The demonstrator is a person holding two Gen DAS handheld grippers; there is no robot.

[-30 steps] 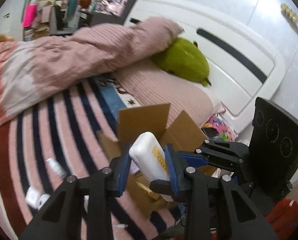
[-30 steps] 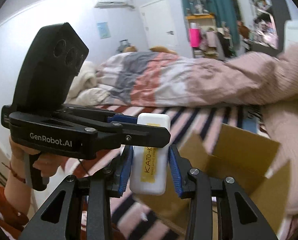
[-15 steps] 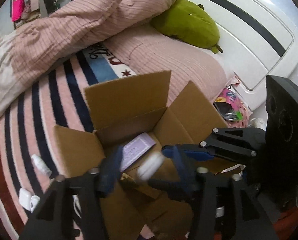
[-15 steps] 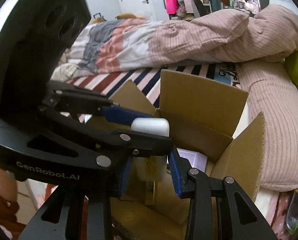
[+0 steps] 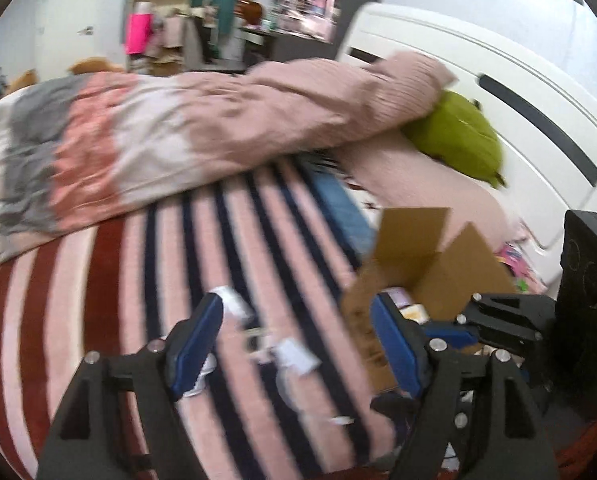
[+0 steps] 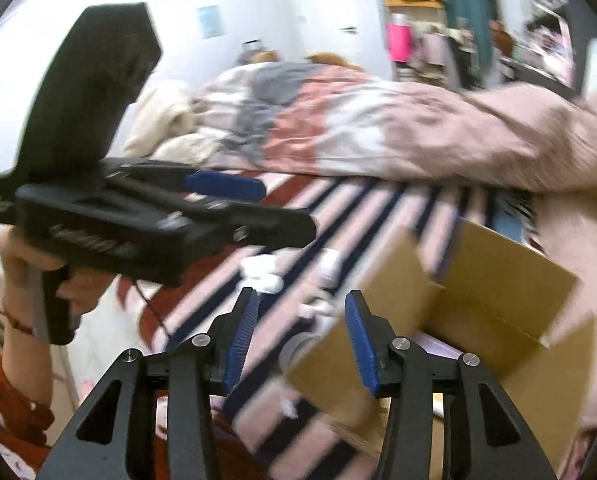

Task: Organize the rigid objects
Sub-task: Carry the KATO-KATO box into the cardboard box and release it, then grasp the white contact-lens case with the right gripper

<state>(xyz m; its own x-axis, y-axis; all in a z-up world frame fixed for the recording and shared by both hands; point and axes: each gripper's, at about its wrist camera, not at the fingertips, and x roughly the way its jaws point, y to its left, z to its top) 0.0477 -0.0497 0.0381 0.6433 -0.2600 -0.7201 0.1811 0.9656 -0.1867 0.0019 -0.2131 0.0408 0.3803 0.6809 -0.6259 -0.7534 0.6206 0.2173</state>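
An open cardboard box (image 5: 430,264) stands on the striped bedspread; it also shows in the right wrist view (image 6: 478,300). Items lie inside it, including a lilac one (image 5: 398,296). My left gripper (image 5: 298,344) is open and empty, over the bedspread left of the box. My right gripper (image 6: 302,336) is open and empty by the box's near left corner. Several small white objects (image 5: 230,300) lie blurred on the stripes, and they also show in the right wrist view (image 6: 262,270).
A rumpled pink and grey duvet (image 5: 158,148) lies across the bed. A green plush (image 5: 454,144) rests on the pink pillow by the white headboard (image 5: 518,92). The left gripper's body (image 6: 138,216) crosses the right wrist view.
The white bottle held between both grippers went into the box and was let go. Both grippers opened and pulled back and to the left, away from the box.
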